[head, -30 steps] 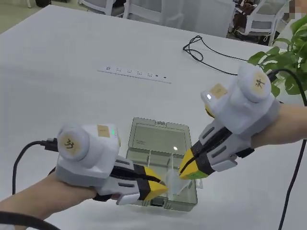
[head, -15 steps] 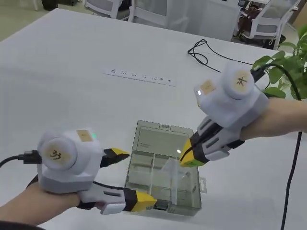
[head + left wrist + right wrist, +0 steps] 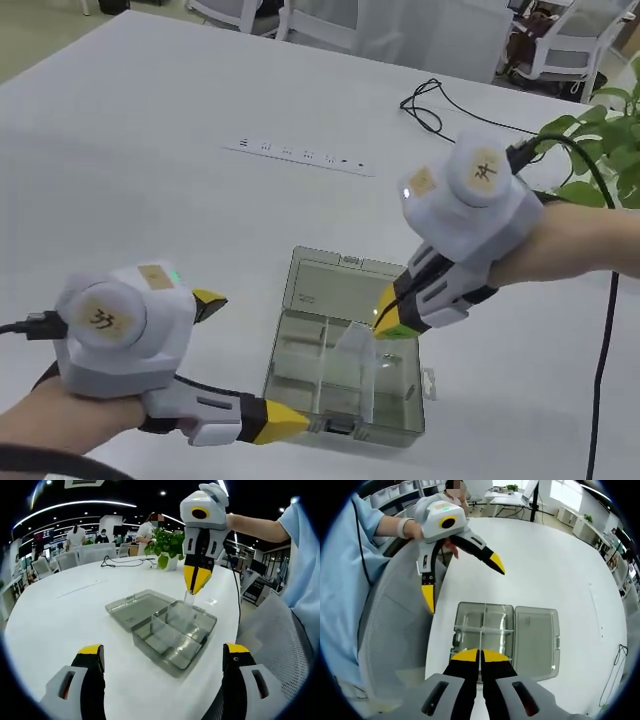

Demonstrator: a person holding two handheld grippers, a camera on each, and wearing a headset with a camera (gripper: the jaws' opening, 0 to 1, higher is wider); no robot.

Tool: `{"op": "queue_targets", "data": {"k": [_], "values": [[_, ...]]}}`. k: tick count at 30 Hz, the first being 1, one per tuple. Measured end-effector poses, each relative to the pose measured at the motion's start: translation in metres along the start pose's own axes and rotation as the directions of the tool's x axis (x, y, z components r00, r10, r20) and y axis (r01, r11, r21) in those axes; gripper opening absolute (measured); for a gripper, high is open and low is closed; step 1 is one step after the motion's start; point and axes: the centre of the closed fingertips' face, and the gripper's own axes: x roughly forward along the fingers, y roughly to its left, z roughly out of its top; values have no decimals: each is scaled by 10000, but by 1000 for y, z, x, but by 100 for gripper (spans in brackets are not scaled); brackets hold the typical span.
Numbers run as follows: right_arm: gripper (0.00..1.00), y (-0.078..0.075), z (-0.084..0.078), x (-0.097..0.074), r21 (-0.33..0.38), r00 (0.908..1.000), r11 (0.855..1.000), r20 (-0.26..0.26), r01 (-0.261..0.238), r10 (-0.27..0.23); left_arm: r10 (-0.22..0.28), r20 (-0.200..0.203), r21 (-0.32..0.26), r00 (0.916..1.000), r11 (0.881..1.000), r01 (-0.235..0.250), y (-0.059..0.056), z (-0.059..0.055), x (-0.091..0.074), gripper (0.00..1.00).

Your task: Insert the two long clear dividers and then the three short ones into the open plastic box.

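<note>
Head view: noted right claw [image 3: 395, 322] pinched shut on a clear divider [image 3: 356, 345], held upright with its lower edge in the box [image 3: 385, 430] on the desk [image 3: 150, 150], probably to meet its slots.
Left gripper view: found left claw [image 3: 164, 652] spread wide, holding nothing, short of the box.
Right gripper view: confirmed jaws closed, box just beyond.

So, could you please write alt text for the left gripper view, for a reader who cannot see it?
The right gripper points down from above, shut on a clear divider that it holds at the far edge of the open plastic box on a white table. The left gripper stands wide open in the foreground, holding nothing.
</note>
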Motion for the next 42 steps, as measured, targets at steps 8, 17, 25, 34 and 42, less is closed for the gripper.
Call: {"op": "queue_targets", "data": {"k": [8, 17, 25, 34, 42], "values": [[2, -1, -3, 6, 190, 9999, 9998, 11, -103, 103, -31, 59, -156, 10000, 9999, 32, -4, -4, 0, 100], [2, -4, -4, 10, 444, 9999, 9990, 152, 26, -33, -62, 10, -232, 10000, 9997, 62, -5, -7, -1, 99], [2, -3, 1, 15, 400, 9987, 9985, 309, 386, -398, -104, -24, -267, 9999, 9996, 103, -7, -9, 0, 97], [2, -2, 2, 15, 532, 9980, 9975, 407, 459, -481, -162, -27, -283, 9999, 9995, 161, -8, -10, 0, 96], [2, 1, 1, 24, 387, 9987, 9983, 260, 437, -447, -187, -5, -261, 9998, 9995, 187, -8, -7, 1, 95]]}}
